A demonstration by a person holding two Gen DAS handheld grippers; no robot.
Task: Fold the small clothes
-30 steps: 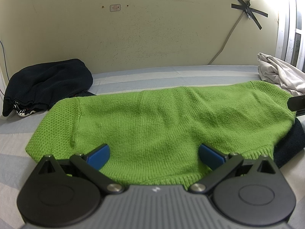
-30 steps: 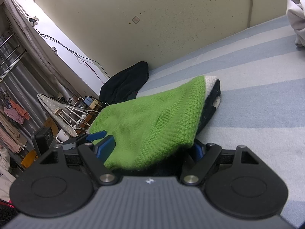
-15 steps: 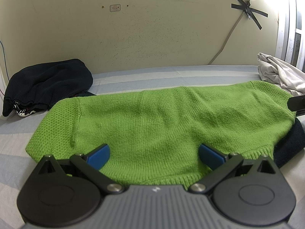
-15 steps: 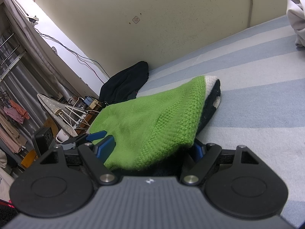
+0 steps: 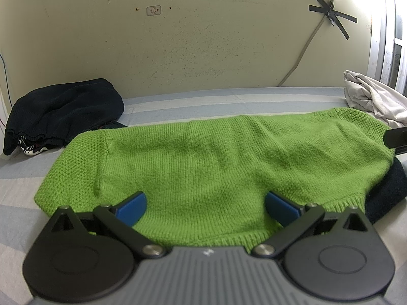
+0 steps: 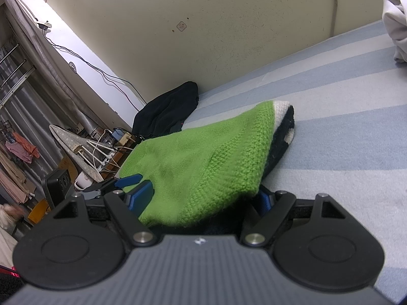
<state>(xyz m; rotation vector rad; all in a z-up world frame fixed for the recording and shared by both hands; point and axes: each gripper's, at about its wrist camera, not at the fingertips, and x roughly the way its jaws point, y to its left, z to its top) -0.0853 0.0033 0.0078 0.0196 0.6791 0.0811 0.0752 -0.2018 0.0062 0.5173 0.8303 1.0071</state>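
Observation:
A green knitted sweater (image 5: 203, 157) lies spread across the striped bed, over a dark garment (image 5: 386, 193) that shows at its right end. My left gripper (image 5: 206, 207) is open, its blue pads (image 5: 132, 207) apart over the sweater's near hem. In the right wrist view the sweater (image 6: 203, 162) lies folded over the dark and white garment (image 6: 285, 124). My right gripper (image 6: 203, 198) is open at the sweater's end, with the fabric between its pads (image 6: 141, 198). The left gripper's tip (image 6: 127, 180) shows beside it.
A dark clothes pile (image 5: 63, 111) sits at the back left by the wall. A white crumpled garment (image 5: 368, 99) lies at the back right. The striped bedsheet (image 6: 343, 132) stretches to the right. An ironing board and cables (image 6: 84, 150) stand beyond the bed's left edge.

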